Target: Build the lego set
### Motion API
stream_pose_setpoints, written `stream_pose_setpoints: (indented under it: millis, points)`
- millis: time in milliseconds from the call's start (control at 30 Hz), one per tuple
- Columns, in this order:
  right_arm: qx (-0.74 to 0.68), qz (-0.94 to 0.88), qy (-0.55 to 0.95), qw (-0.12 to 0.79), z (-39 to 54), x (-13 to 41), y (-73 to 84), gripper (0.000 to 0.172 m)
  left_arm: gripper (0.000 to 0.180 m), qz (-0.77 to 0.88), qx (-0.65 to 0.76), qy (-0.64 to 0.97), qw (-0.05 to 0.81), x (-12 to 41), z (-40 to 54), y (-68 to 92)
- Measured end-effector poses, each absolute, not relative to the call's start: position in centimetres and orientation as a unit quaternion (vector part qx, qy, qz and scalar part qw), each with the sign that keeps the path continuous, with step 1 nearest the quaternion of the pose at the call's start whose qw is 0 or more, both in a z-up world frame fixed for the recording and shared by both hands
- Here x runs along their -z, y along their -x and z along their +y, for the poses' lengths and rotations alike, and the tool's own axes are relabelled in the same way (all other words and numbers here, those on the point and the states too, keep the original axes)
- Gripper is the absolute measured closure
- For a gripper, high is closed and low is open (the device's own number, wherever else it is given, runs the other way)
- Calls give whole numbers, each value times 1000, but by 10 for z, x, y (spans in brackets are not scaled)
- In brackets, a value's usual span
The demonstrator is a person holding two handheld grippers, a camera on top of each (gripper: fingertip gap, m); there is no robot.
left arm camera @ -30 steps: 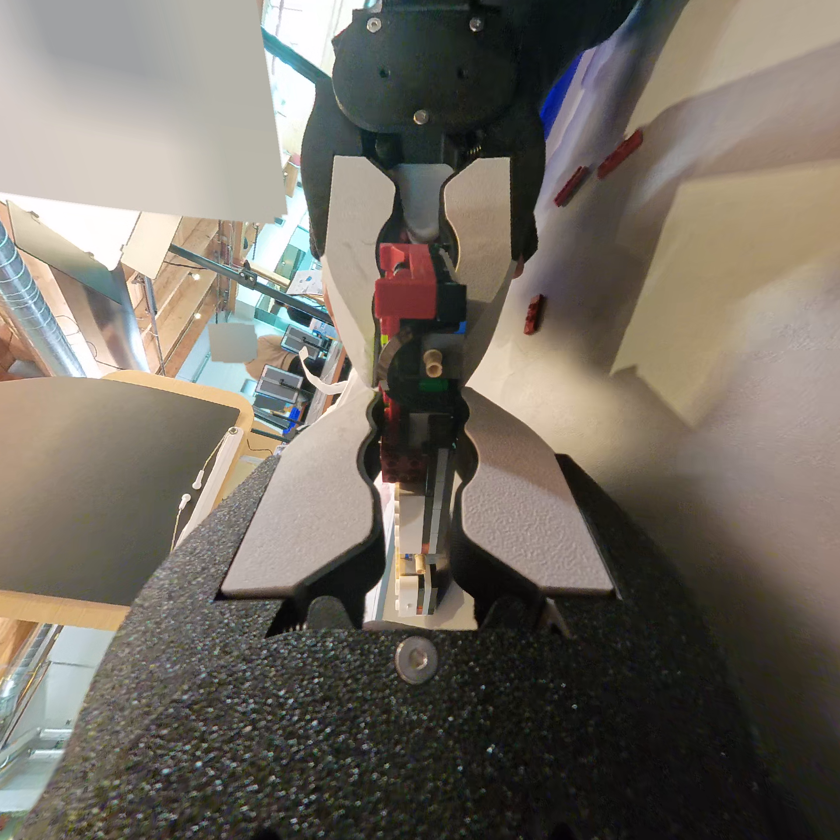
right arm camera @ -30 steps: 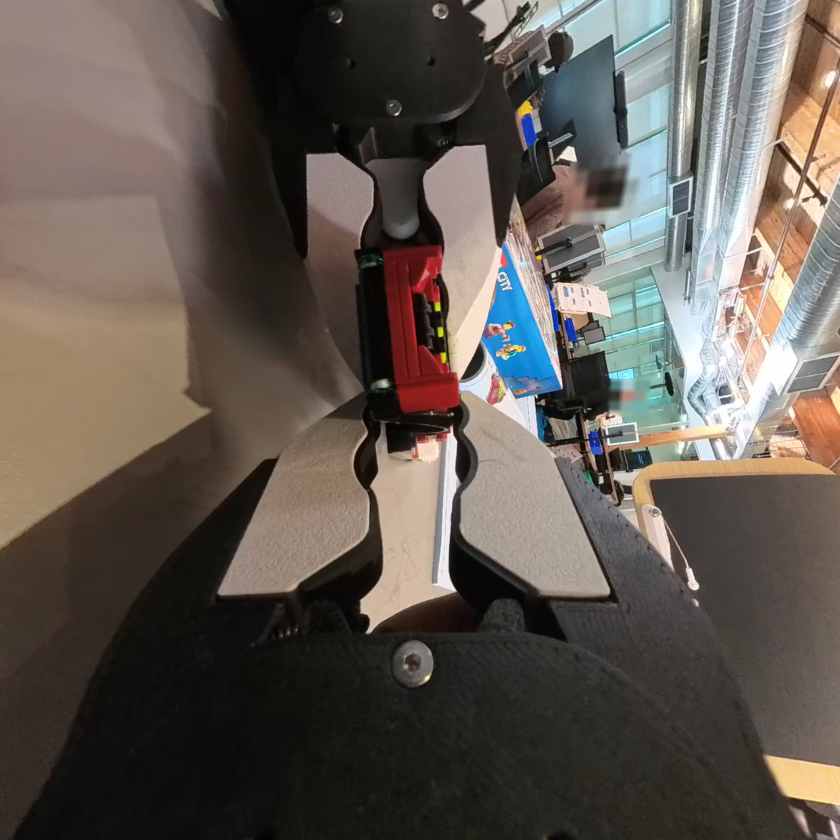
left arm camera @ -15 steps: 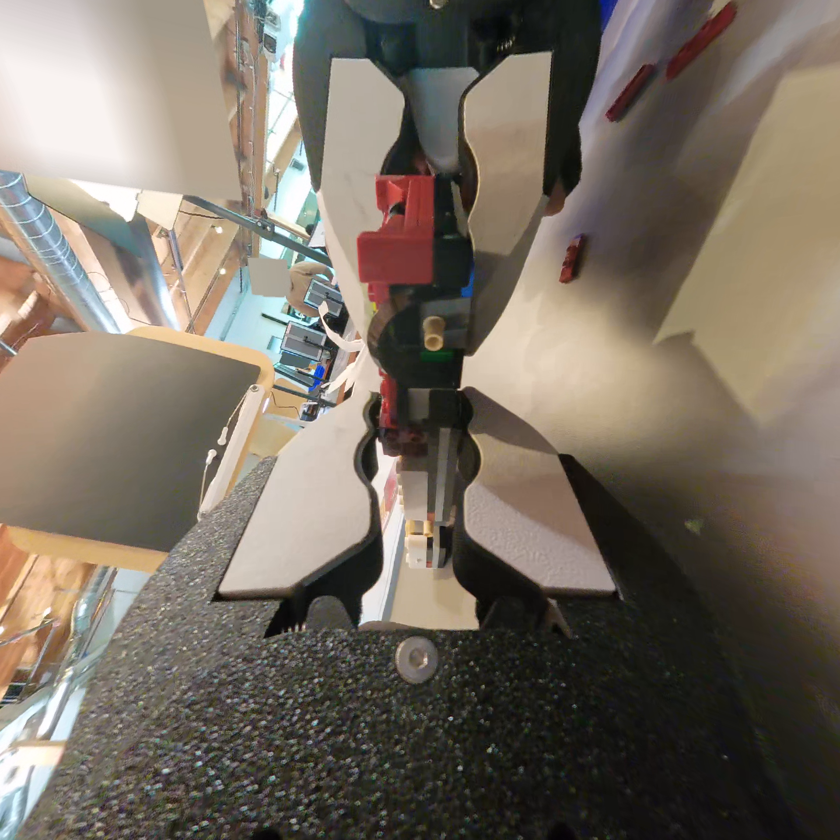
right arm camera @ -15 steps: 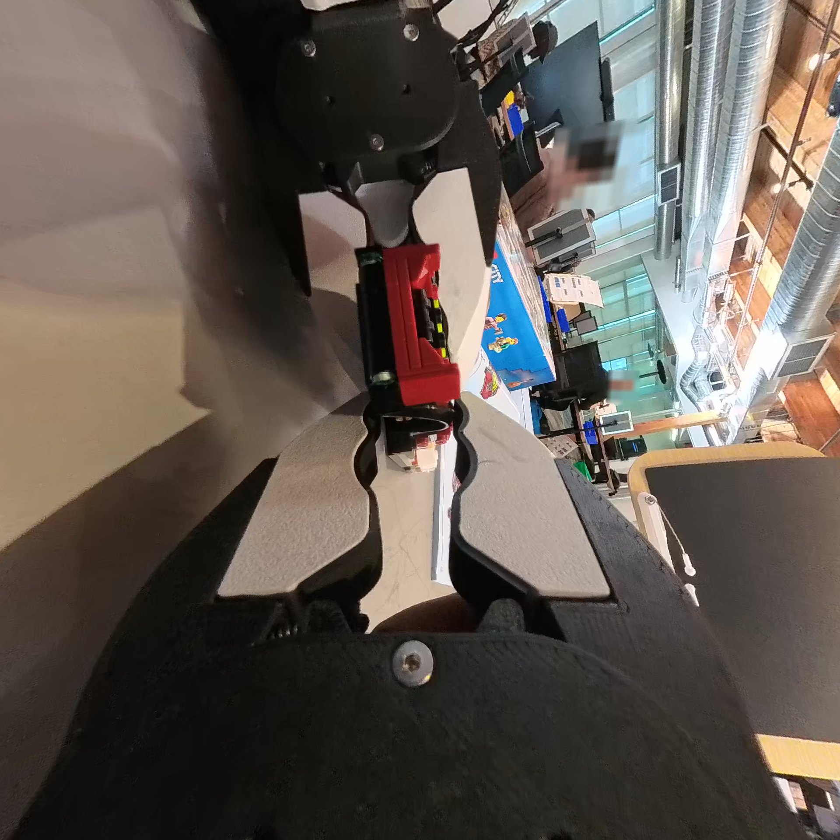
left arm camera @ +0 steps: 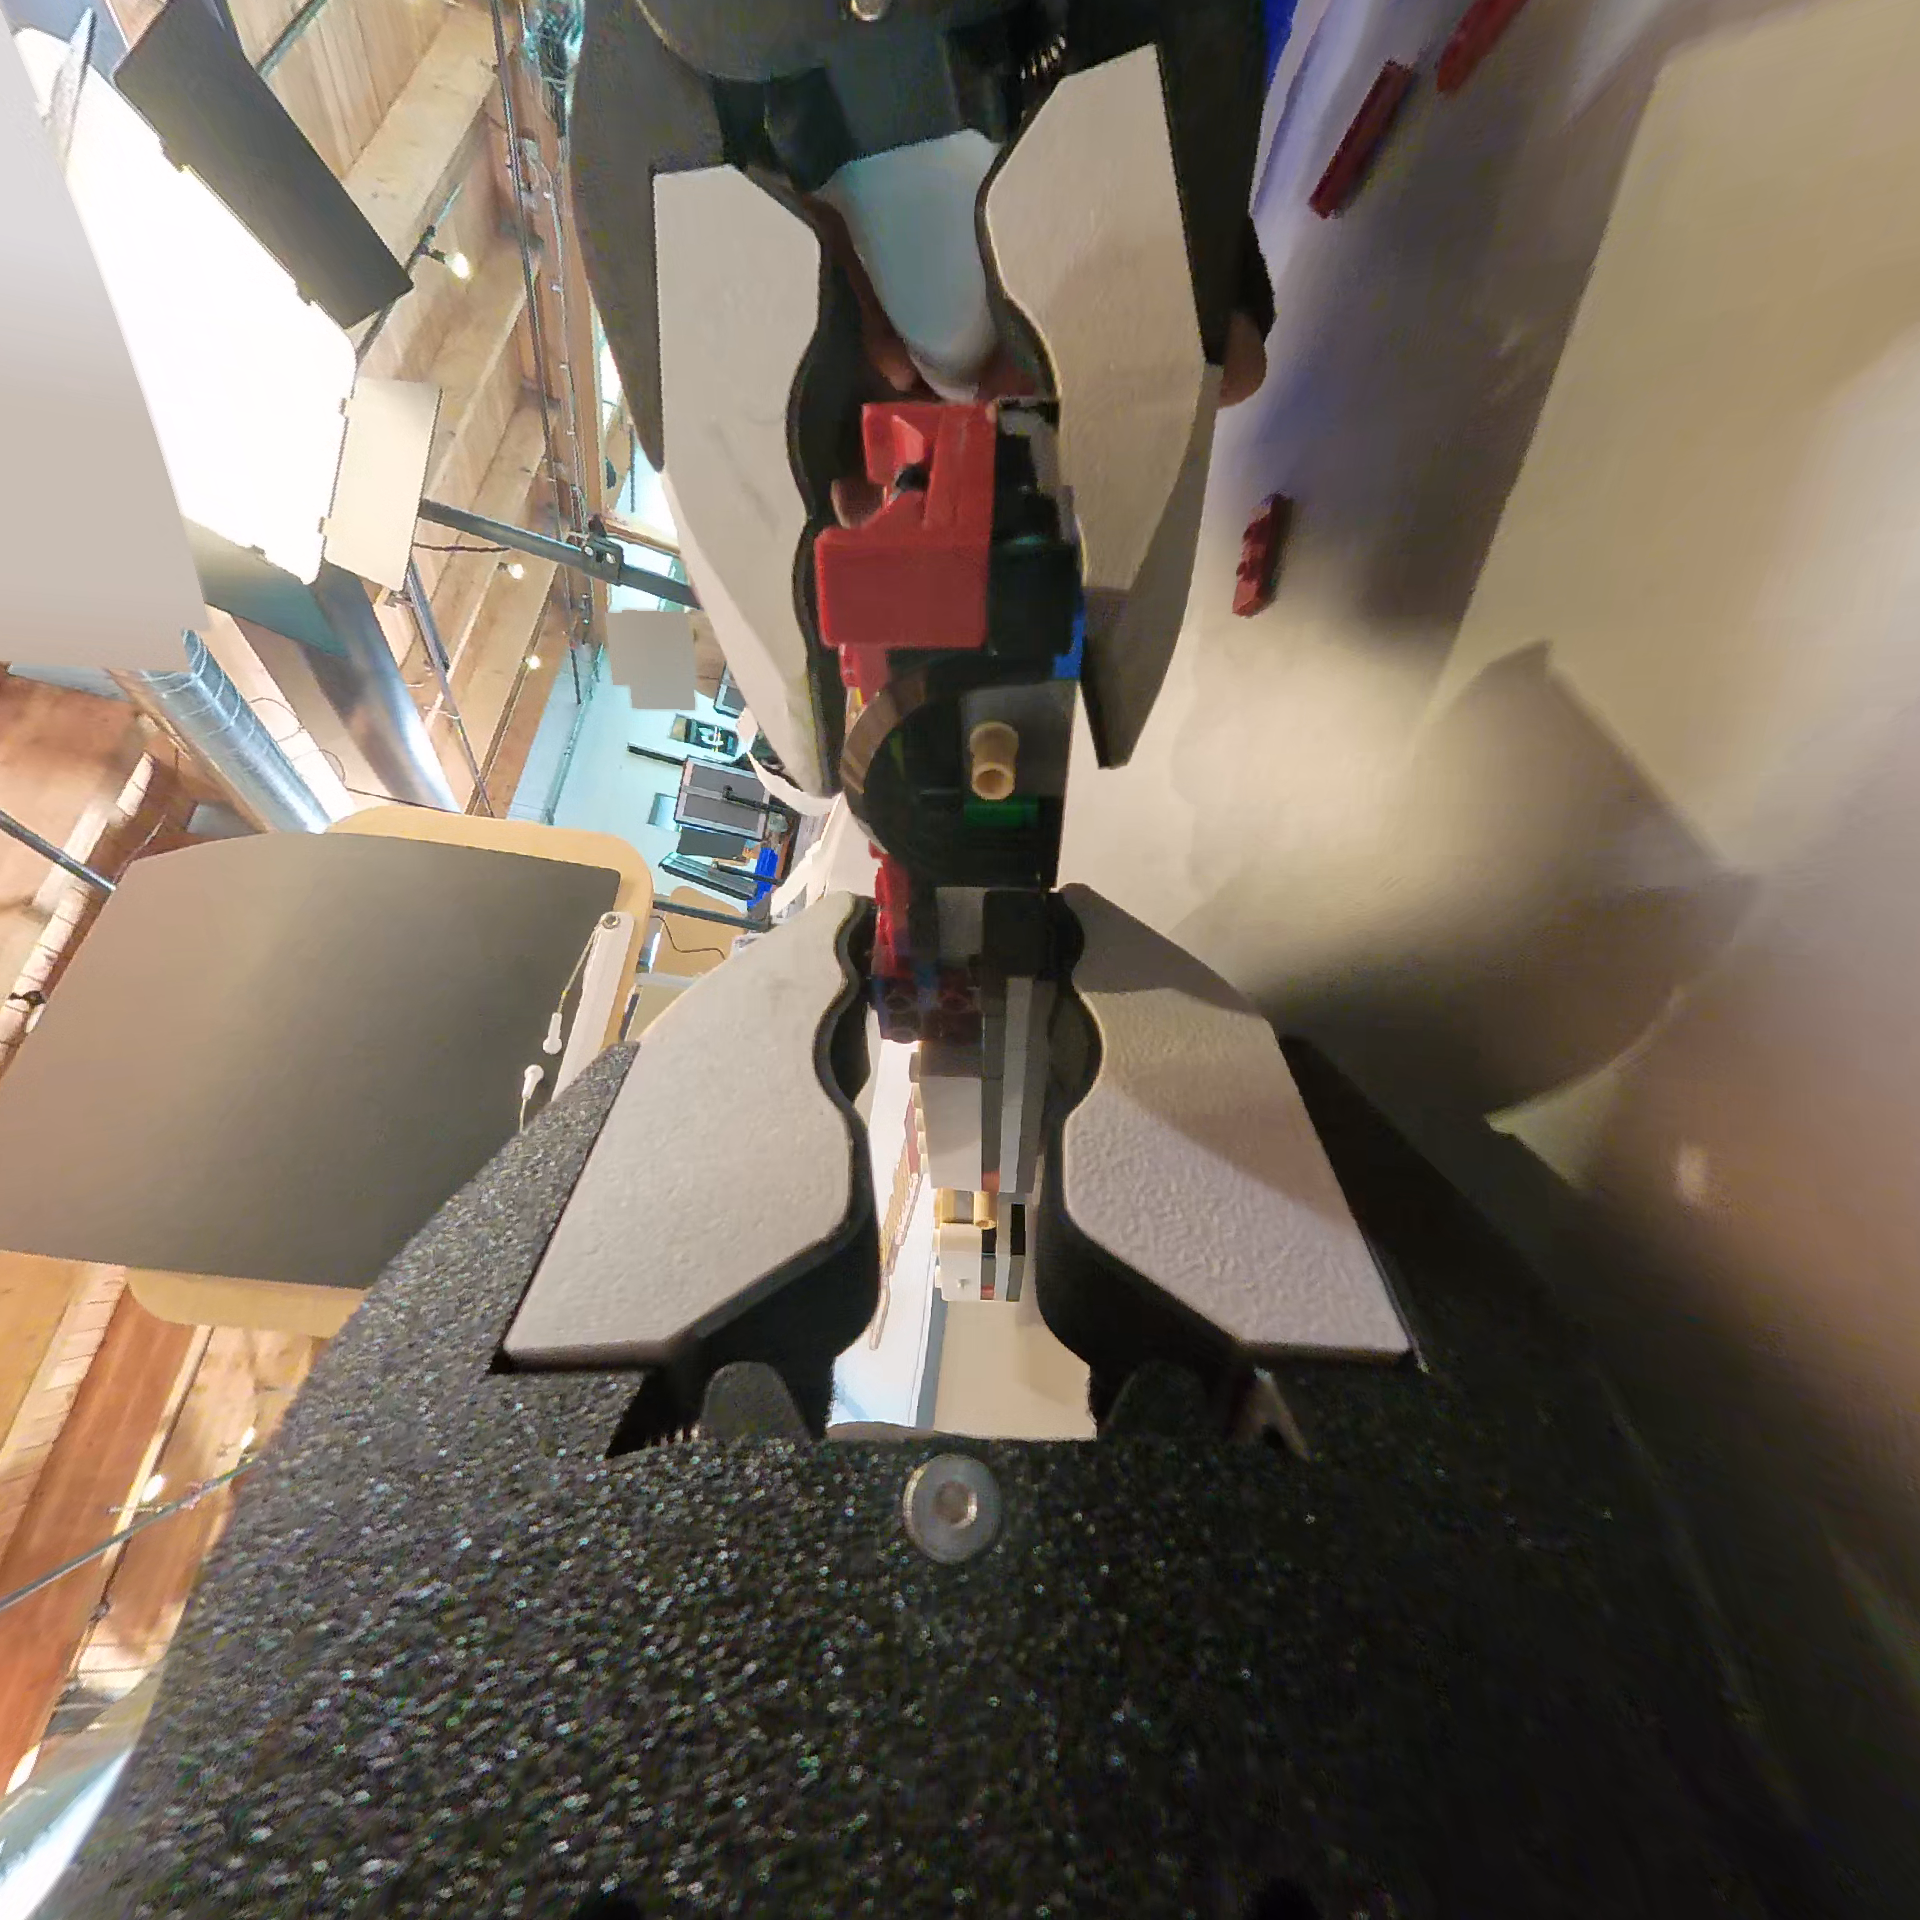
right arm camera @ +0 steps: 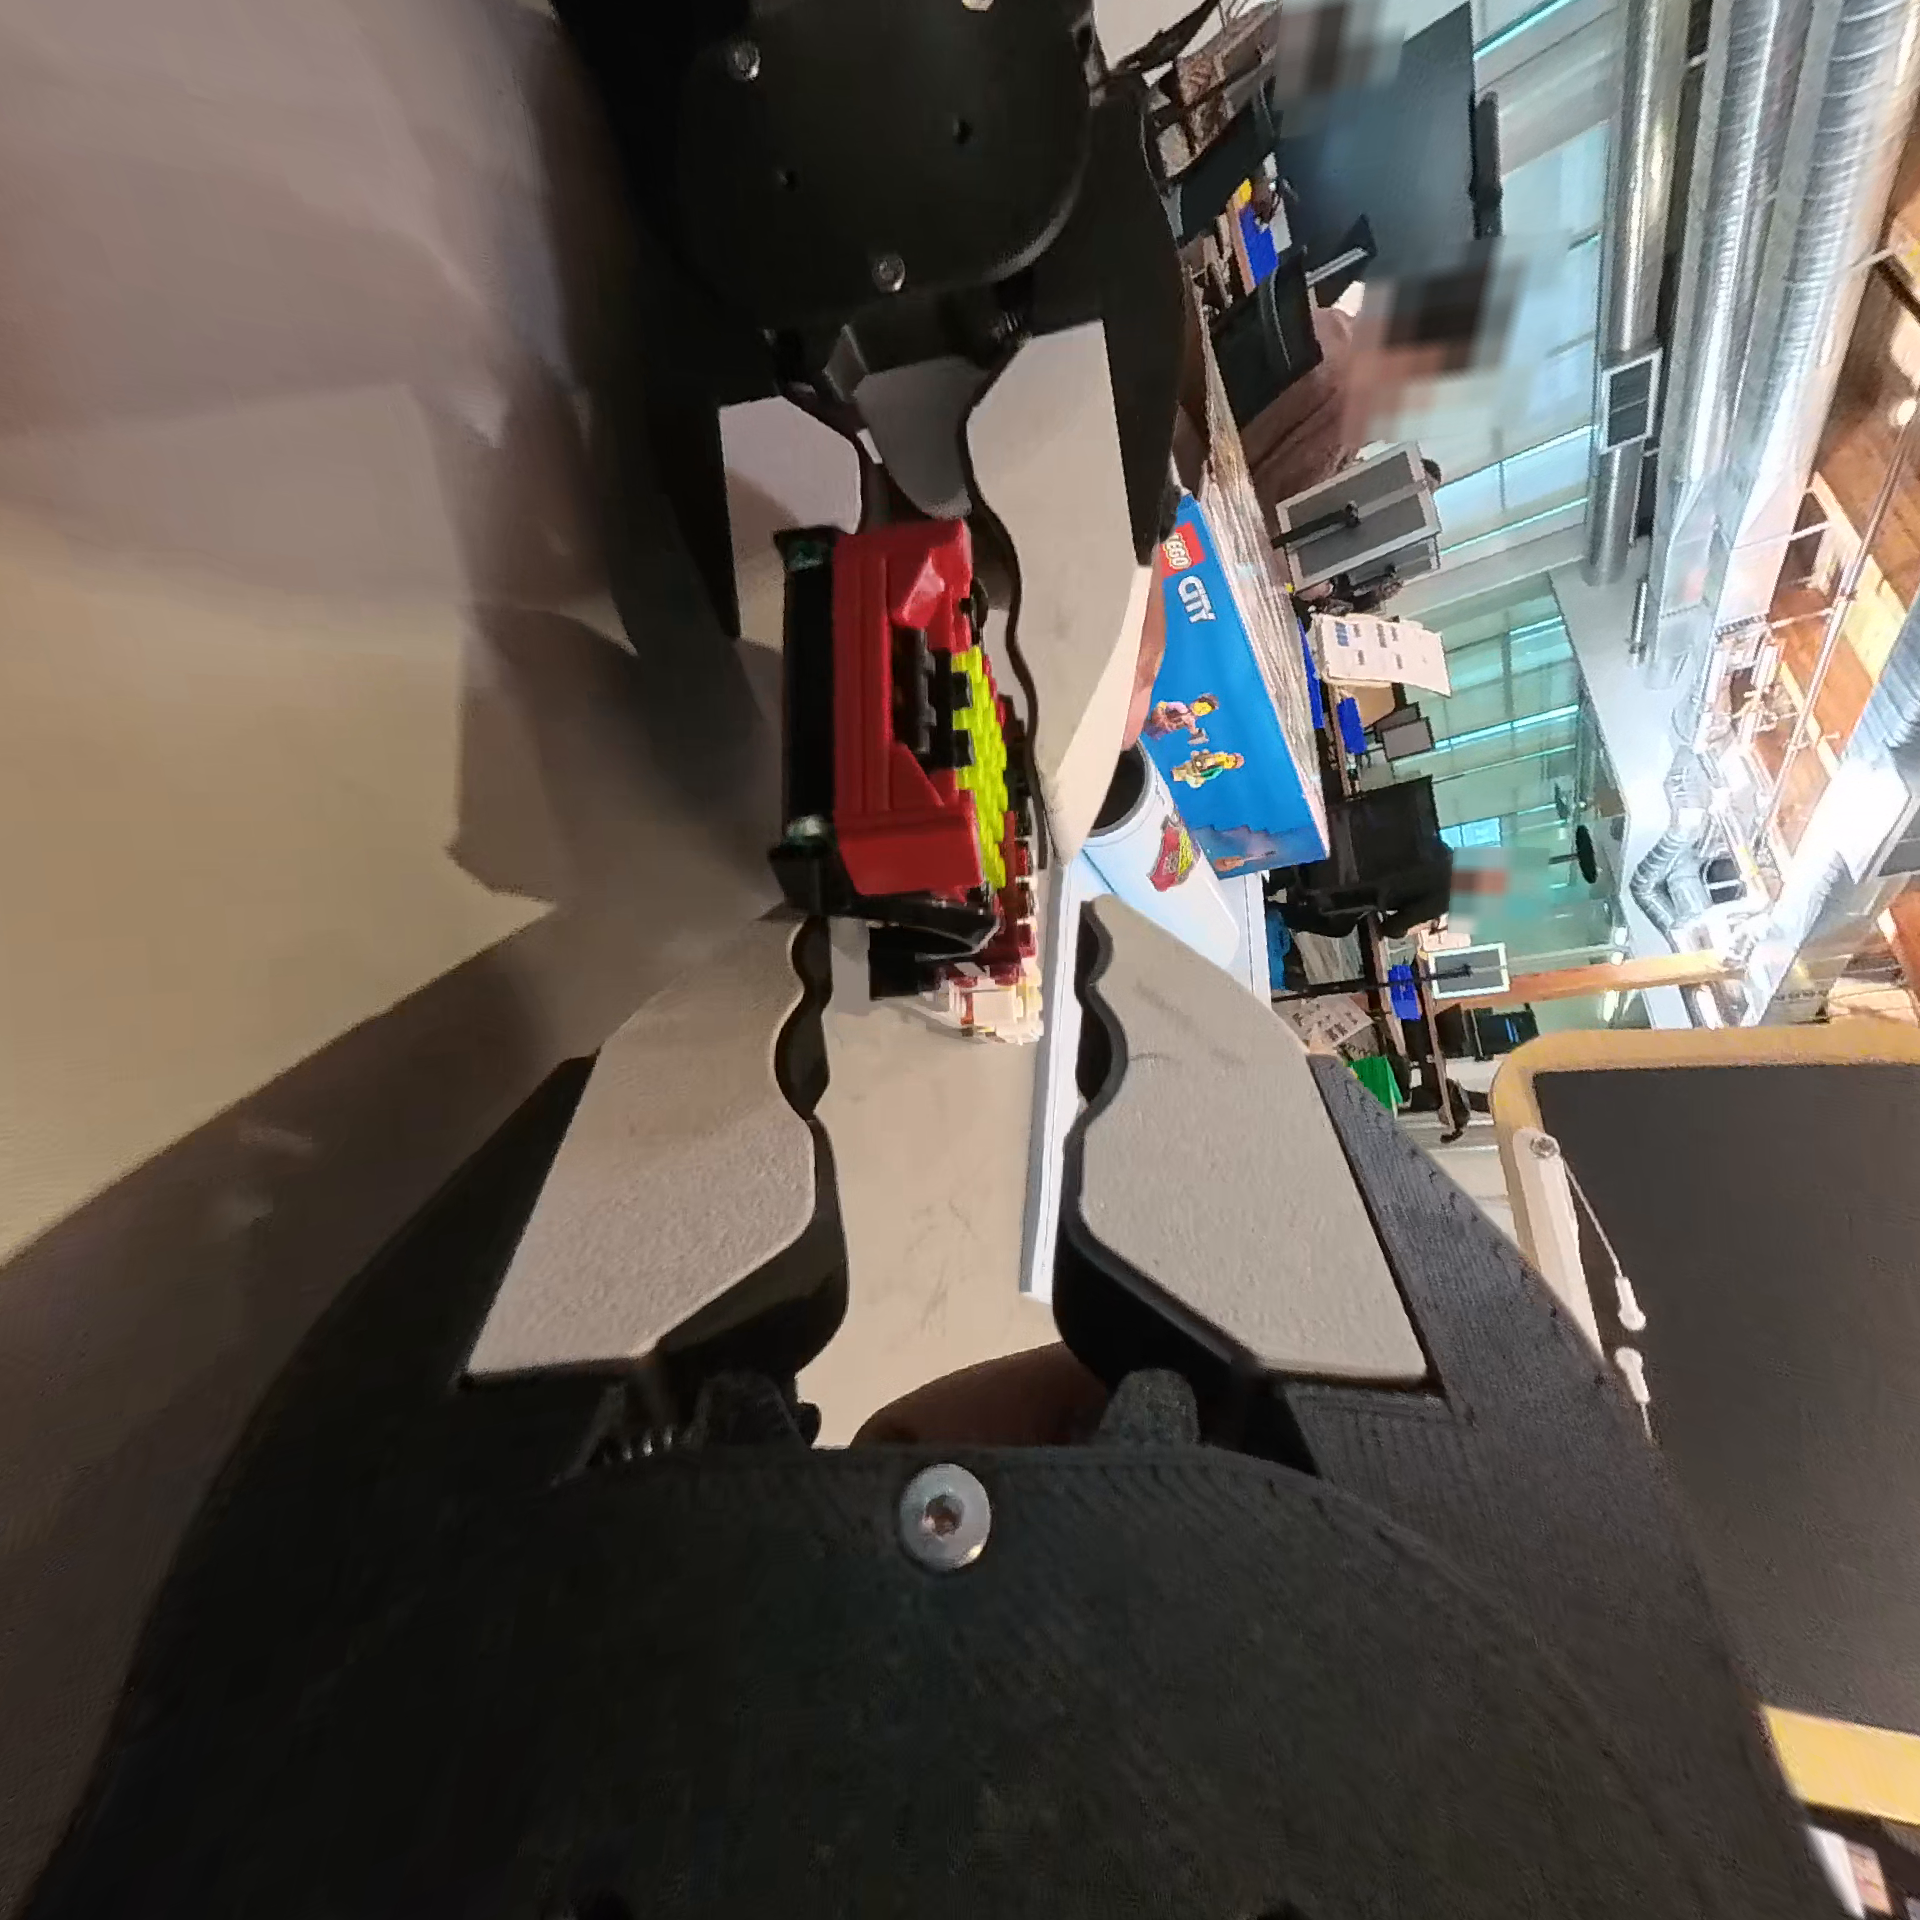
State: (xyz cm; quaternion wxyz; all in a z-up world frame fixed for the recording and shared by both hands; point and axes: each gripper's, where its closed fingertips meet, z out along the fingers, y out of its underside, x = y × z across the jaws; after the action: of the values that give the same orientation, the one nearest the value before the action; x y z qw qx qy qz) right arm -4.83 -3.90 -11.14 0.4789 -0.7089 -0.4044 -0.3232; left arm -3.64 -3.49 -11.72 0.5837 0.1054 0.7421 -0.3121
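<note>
A brick-built vehicle model (left arm camera: 961,790), red and black with a yellow-green studded strip, hangs in the air between my two grippers, which face each other. My left gripper (left arm camera: 961,914) is shut on the model's grey and dark red end, with both pads pressed on it. My right gripper (right arm camera: 945,925) is open. Its fingers (right arm camera: 1174,1091) stand apart around the model's (right arm camera: 894,727) red end, with a clear gap on the right side. The left gripper (right arm camera: 914,862) shows beyond it, clamped on the model. In the left wrist view the right gripper (left arm camera: 958,769) straddles the red block (left arm camera: 904,561).
Several loose dark red bricks (left arm camera: 1262,556) lie on the white table (left arm camera: 1558,727). A blue toy box (right arm camera: 1226,707) and a white cup (right arm camera: 1153,831) stand at the table's far side. A black-topped table (right arm camera: 1714,1351) is beyond, in a room with people and desks. The grippers are tip to tip, or close to it.
My right gripper's fingers have spread and let go of the model's red end, which both grippers clamped before. The left gripper keeps its hold. Both views have tilted a little.
</note>
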Motion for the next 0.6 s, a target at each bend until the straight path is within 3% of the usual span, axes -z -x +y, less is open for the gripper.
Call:
stream_pose_setpoints:
  millis: [167, 600]
  points:
    - [329, -428, 697, 472, -40, 115, 53, 139, 148, 738, 307, -125, 588, 117, -40, 41]
    - [360, -454, 680, 449, -38, 119, 52, 141, 149, 742, 293, -132, 588, 120, -39, 41]
